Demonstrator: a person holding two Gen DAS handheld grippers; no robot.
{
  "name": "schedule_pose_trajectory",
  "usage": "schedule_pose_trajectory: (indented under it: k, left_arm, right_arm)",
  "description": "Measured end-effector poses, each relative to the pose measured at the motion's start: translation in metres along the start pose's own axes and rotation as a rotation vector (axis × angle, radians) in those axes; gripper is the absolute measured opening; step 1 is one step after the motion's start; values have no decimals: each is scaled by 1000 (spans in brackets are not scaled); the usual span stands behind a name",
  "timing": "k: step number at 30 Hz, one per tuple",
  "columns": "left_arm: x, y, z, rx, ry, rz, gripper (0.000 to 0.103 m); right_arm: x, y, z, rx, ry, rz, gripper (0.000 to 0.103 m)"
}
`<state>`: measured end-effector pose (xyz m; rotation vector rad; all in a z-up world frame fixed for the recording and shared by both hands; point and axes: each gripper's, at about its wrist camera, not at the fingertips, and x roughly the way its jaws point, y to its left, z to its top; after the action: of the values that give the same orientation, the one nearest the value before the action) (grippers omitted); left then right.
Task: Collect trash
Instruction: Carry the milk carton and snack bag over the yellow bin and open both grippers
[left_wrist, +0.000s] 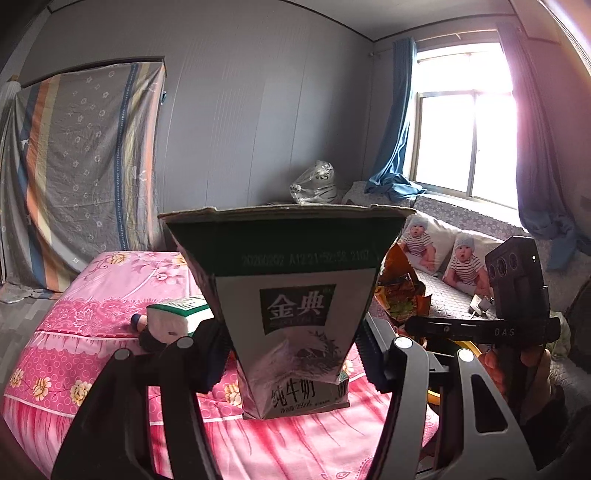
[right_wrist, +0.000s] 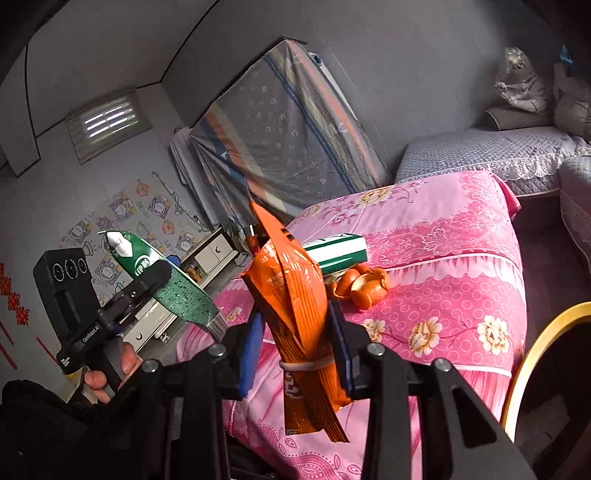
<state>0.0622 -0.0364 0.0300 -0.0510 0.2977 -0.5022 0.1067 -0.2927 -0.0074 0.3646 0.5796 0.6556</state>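
My left gripper (left_wrist: 291, 354) is shut on a white and green milk carton (left_wrist: 291, 295), held up above the pink flowered bed (left_wrist: 92, 350). That same carton (right_wrist: 162, 277) shows in the right wrist view, in the left gripper (right_wrist: 155, 280) at the left. My right gripper (right_wrist: 295, 343) is shut on a crumpled orange snack bag (right_wrist: 291, 295) tied with a rubber band; the bag (left_wrist: 399, 288) also shows in the left wrist view. A second green and white carton (right_wrist: 336, 251) lies on the bed beside orange peel (right_wrist: 362, 284). That carton (left_wrist: 181, 317) lies left of my left fingers.
A yellow-rimmed dark bin (right_wrist: 546, 369) stands at the right, beside the bed. A grey sofa (right_wrist: 498, 151) with cushions (left_wrist: 443, 251) and a bagged toy tiger (right_wrist: 521, 81) lies beyond. A cloth-covered cabinet (left_wrist: 81, 166) leans at the wall. A window with blue curtains (left_wrist: 465, 136) is bright.
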Motion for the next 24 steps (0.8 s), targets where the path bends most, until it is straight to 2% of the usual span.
schedule_pose_trajectory:
  k: [15, 19, 24]
  left_arm:
    - [43, -77, 15, 113, 32, -190, 56]
    - [55, -95, 15, 132, 42, -243, 56]
    - [72, -117, 16, 141, 61, -298, 56]
  right_arm:
    - [-76, -62, -17, 131, -141, -174, 33]
    - [-96, -84, -25, 184, -178, -239, 33]
    - [-119, -113, -37, 250, -221, -376, 33]
